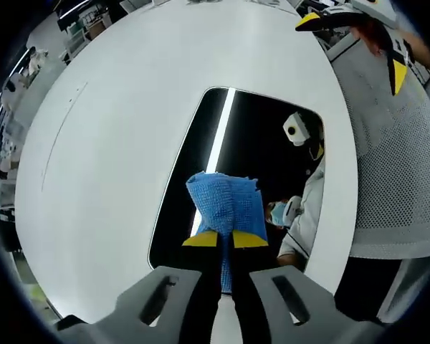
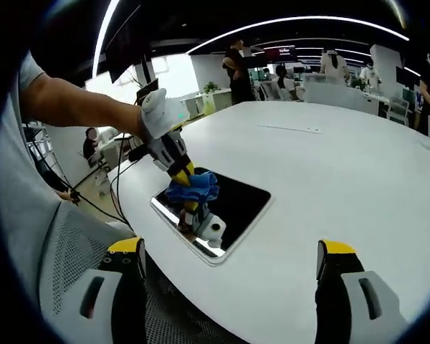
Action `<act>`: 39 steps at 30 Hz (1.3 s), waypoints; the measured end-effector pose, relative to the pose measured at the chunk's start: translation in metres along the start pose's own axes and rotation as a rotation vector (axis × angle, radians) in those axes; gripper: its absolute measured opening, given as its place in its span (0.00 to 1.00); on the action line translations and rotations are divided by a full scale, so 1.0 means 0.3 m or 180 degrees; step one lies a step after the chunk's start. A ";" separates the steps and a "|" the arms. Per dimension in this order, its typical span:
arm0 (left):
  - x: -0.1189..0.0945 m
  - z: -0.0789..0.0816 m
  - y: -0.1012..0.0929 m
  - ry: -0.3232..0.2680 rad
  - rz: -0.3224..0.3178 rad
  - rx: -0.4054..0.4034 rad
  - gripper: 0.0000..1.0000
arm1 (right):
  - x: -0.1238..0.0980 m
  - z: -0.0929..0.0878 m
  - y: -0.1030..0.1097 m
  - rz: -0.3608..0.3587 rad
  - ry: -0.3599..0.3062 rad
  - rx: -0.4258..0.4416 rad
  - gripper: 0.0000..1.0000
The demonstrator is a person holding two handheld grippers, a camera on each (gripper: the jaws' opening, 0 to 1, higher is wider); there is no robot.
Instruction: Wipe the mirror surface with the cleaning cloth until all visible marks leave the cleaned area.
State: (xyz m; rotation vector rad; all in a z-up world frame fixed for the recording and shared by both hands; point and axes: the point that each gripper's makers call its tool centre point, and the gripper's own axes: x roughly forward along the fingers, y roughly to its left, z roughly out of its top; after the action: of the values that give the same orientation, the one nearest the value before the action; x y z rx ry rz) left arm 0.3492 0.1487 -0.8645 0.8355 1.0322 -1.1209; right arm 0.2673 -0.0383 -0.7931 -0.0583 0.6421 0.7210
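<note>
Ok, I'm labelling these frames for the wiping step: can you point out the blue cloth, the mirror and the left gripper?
blue cloth (image 1: 226, 201): left gripper view, middle of the bunched fabric.
mirror (image 1: 254, 136): left gripper view, bare dark glass above the cloth.
left gripper (image 2: 190, 193): right gripper view, between its yellow fingers, shut on the cloth.
</note>
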 end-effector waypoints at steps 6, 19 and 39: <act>-0.010 -0.026 -0.074 0.0014 -0.0085 -0.0069 0.01 | 0.012 -0.016 -0.005 -0.0012 0.0108 -0.0186 0.98; -0.022 -0.055 -0.164 0.0009 -0.0109 -0.0195 0.01 | 0.018 -0.009 0.009 -0.0013 0.0064 -0.0137 0.98; -0.031 -0.073 -0.225 0.0063 -0.0181 -0.0165 0.01 | 0.028 -0.009 0.012 -0.0023 0.0031 -0.0078 0.98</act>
State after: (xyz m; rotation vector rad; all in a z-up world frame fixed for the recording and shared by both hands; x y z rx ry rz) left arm 0.2778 0.1551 -0.8647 0.7813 1.1030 -1.1311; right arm 0.2683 -0.0314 -0.7995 -0.0868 0.6422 0.7219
